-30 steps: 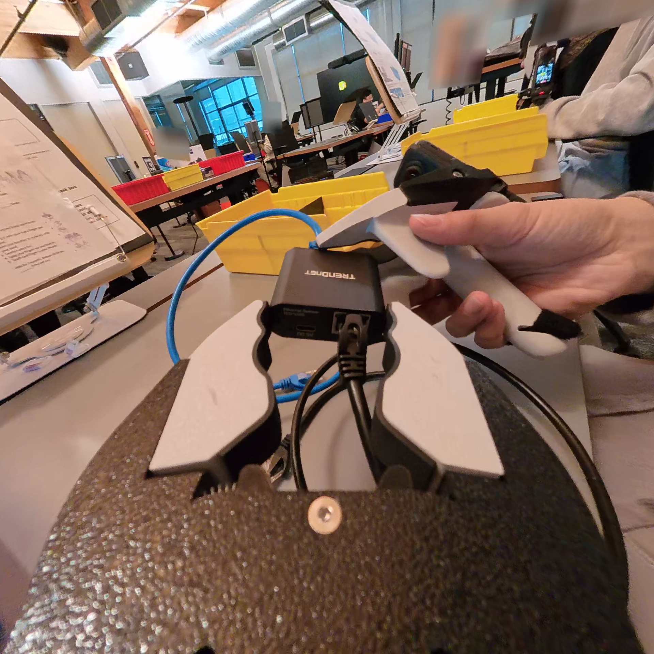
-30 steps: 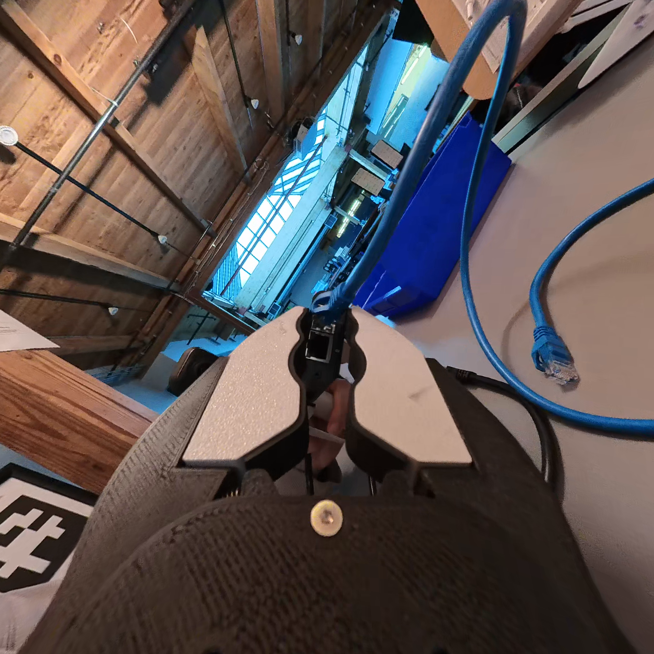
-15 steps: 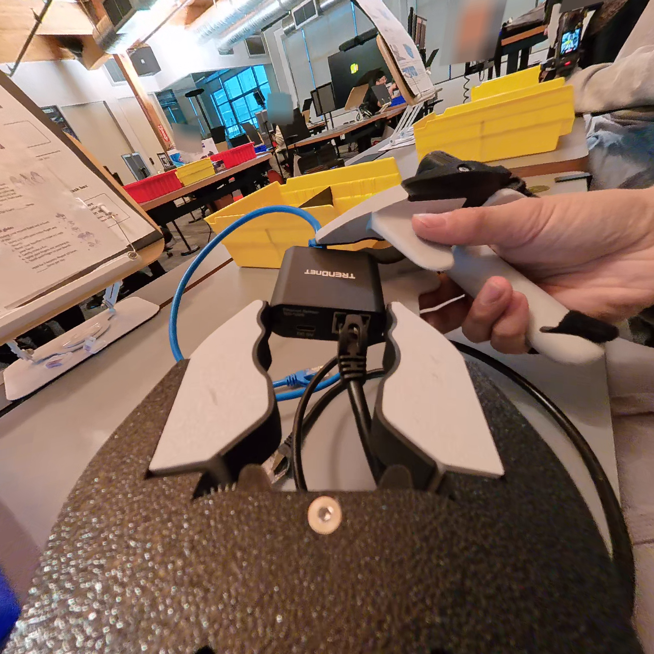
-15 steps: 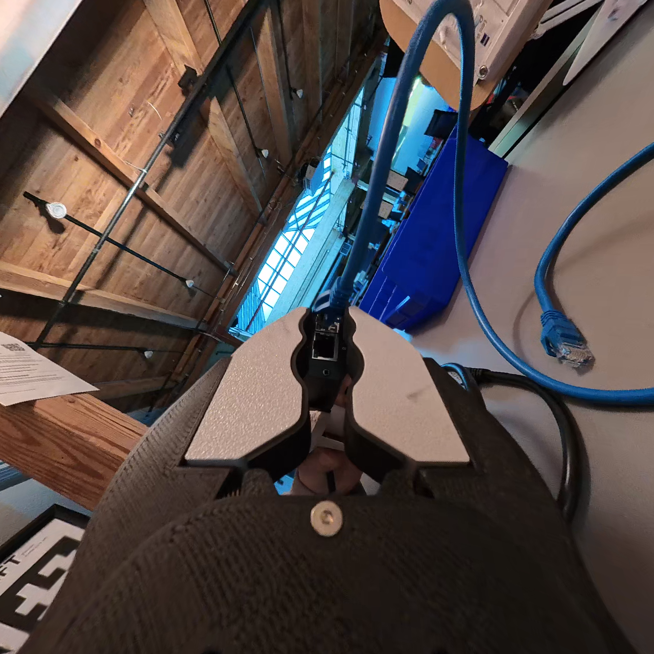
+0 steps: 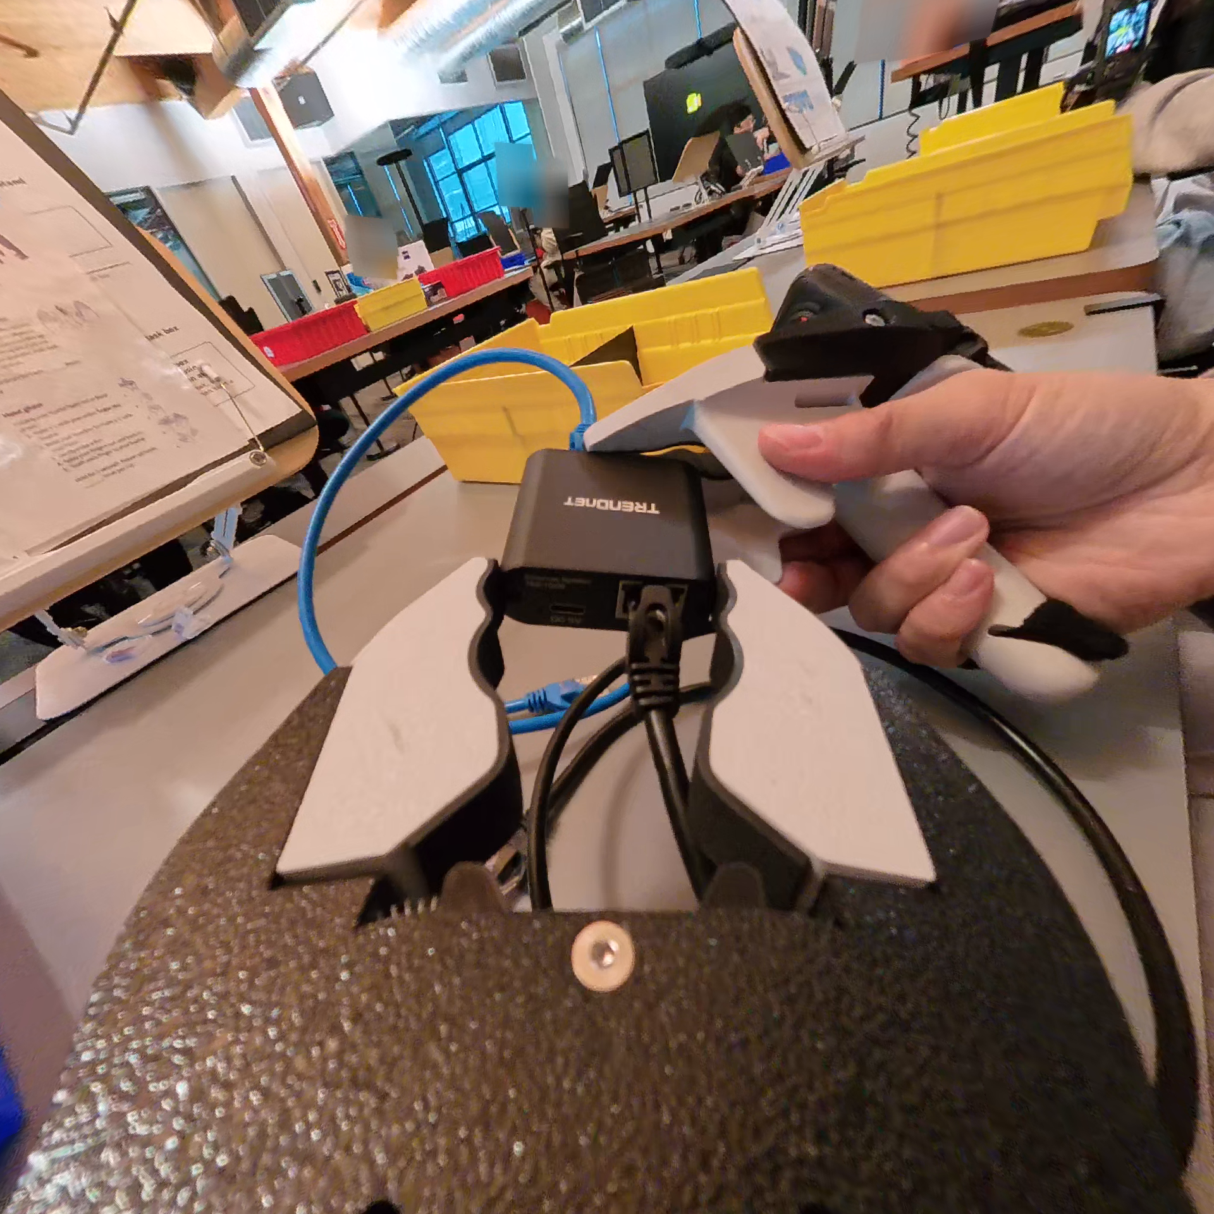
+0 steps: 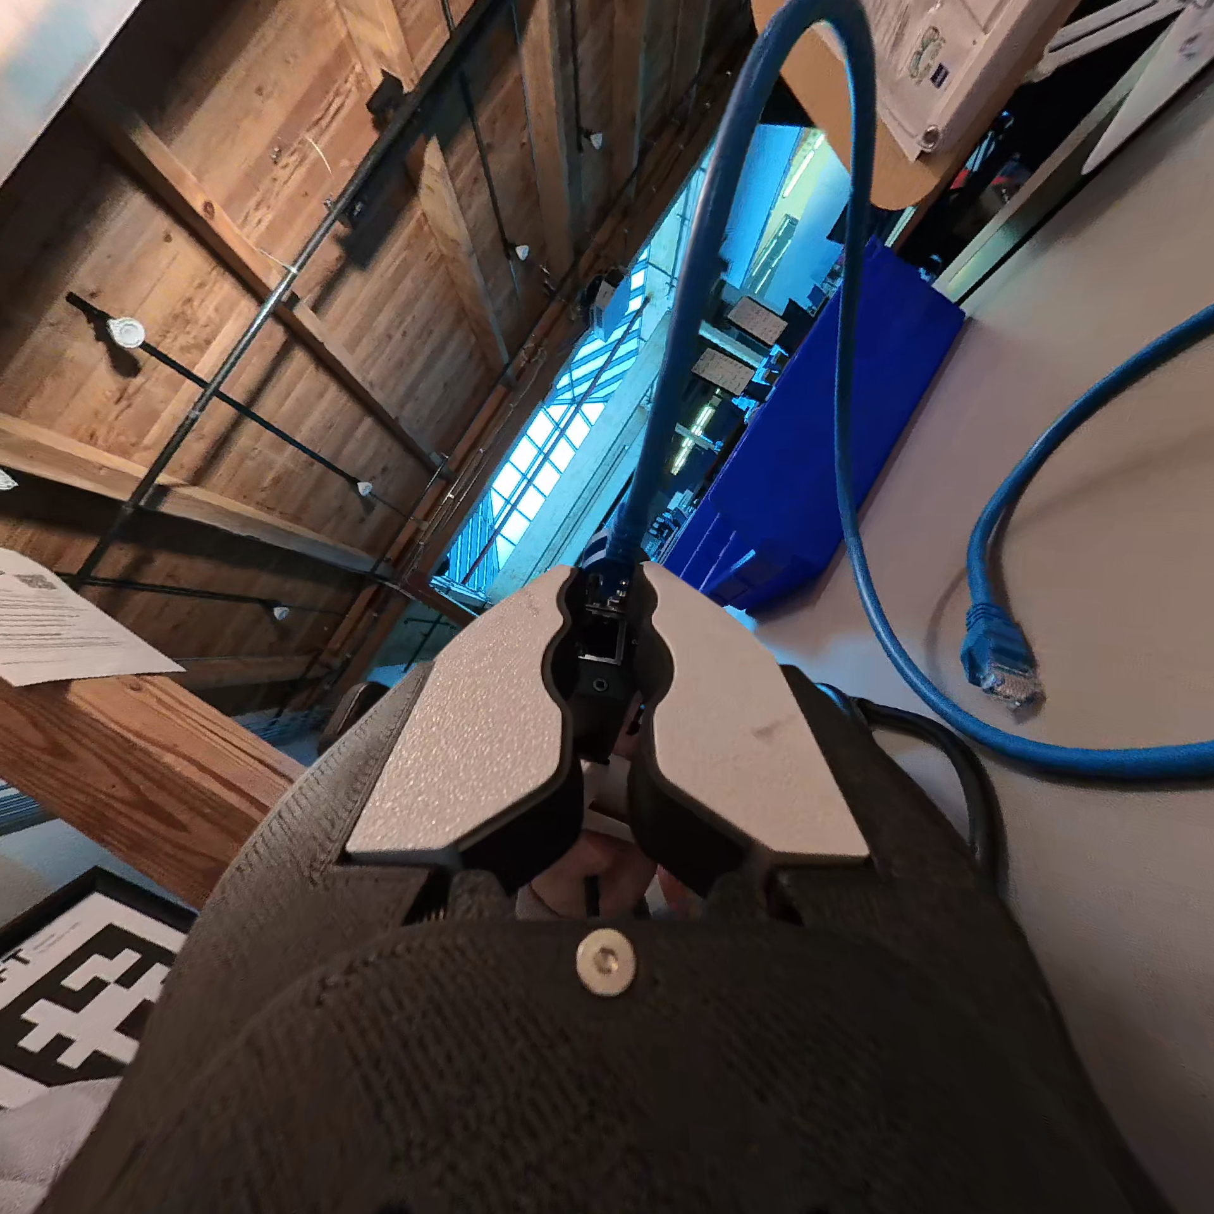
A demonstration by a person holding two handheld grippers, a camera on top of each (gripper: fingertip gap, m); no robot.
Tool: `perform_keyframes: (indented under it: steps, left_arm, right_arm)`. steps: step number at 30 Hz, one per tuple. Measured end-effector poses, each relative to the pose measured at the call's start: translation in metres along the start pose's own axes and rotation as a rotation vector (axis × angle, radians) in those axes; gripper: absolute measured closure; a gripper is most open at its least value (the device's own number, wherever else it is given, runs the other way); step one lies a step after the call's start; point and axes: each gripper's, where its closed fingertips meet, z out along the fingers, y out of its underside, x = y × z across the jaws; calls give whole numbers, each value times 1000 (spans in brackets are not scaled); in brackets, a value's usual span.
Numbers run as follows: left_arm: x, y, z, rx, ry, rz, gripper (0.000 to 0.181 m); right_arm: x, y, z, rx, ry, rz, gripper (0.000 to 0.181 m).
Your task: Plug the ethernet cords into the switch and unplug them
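A small black switch (image 5: 611,519) hangs above the table between both grippers. My left gripper (image 5: 607,578) is shut on its near end, one finger on each side. A black cord (image 5: 657,663) is plugged into the near port. My right gripper (image 6: 607,571), held by a hand (image 5: 1051,486), comes in from the far right (image 5: 657,420). It is shut where the blue cord (image 6: 847,328) enters the switch's far face (image 6: 601,683). The blue cord loops up and left (image 5: 315,539). Its loose plug (image 6: 998,663) lies on the table.
Yellow bins (image 5: 591,381) stand just behind the switch, and more (image 5: 966,203) at the back right. A document stand (image 5: 98,394) rises at the left. A blue bin (image 6: 821,447) sits at the table's edge. The grey table (image 5: 131,755) lies below. My two grippers' fingertips are within a few centimetres of each other.
Both grippers keep their holds. The right gripper's view has swung a little, and the blue cord's loop now arches higher in it. The switch has barely moved between the left fingers.
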Motion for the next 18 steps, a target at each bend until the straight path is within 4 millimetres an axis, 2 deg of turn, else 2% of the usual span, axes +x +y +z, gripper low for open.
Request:
perform_keyframes:
  steps: [5,9,18]
  left_arm:
    - [0,-1,1,8,-16,4,121]
    - [0,-7,-2,43,-1,-23,121]
    - [0,-9,-1,27,-47,40,121]
  right_arm:
    - [1,-1,-1,20,-17,-14,168]
    - [-5,-2,1,35,-16,-66,168]
    - [-2,-5,0,101,4,25,167]
